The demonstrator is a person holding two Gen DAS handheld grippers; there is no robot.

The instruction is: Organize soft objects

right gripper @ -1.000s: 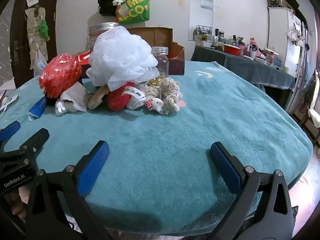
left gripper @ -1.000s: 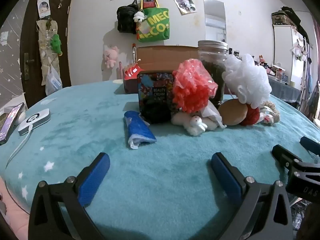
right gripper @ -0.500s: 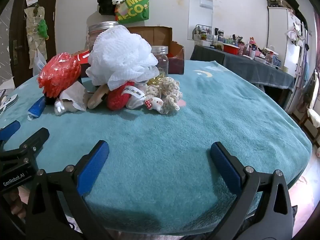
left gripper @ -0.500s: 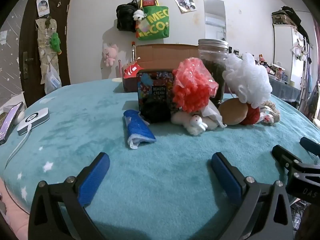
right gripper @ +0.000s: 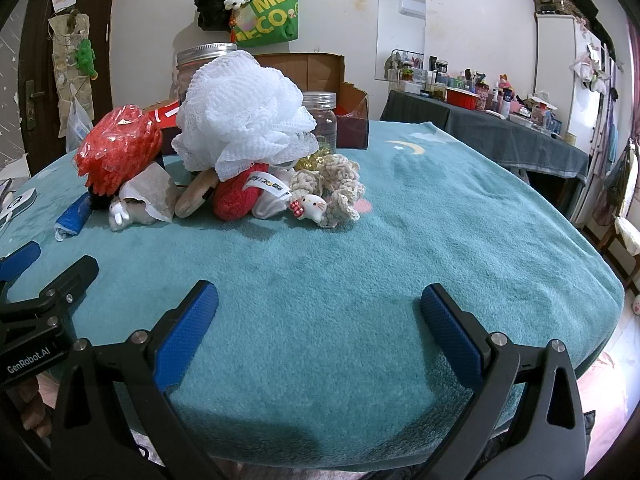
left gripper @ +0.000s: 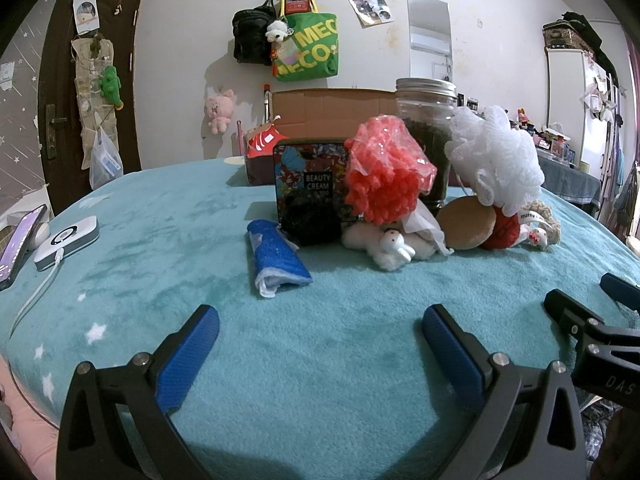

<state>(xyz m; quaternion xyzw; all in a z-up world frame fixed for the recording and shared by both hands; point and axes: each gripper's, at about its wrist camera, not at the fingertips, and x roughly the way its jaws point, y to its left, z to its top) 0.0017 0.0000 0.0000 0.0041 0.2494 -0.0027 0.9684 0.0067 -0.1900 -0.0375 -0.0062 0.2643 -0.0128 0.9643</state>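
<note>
A pile of soft things sits mid-table: a white mesh pouf (right gripper: pixel 244 112), also in the left wrist view (left gripper: pixel 496 160), a red mesh pouf (left gripper: pixel 386 170) (right gripper: pixel 120 144), a red knitted piece (right gripper: pixel 236 198), a cream crochet piece (right gripper: pixel 332 188), a small white bunny plush (left gripper: pixel 394 246) and a folded blue cloth (left gripper: pixel 276 254). My left gripper (left gripper: pixel 320 330) is open and empty, short of the cloth. My right gripper (right gripper: pixel 318 306) is open and empty, short of the crochet piece.
A patterned tin (left gripper: pixel 308 184), a large glass jar (left gripper: pixel 426 136), a smaller jar (right gripper: pixel 320 120) and a cardboard box (left gripper: pixel 332 112) stand behind the pile. A phone (left gripper: pixel 18 240) and white charger (left gripper: pixel 66 236) lie at the left. The teal table cover (right gripper: pixel 440 208) ends at the right.
Both views have shifted very slightly; the pile sits a touch nearer. Nothing was grasped or moved on the table.
</note>
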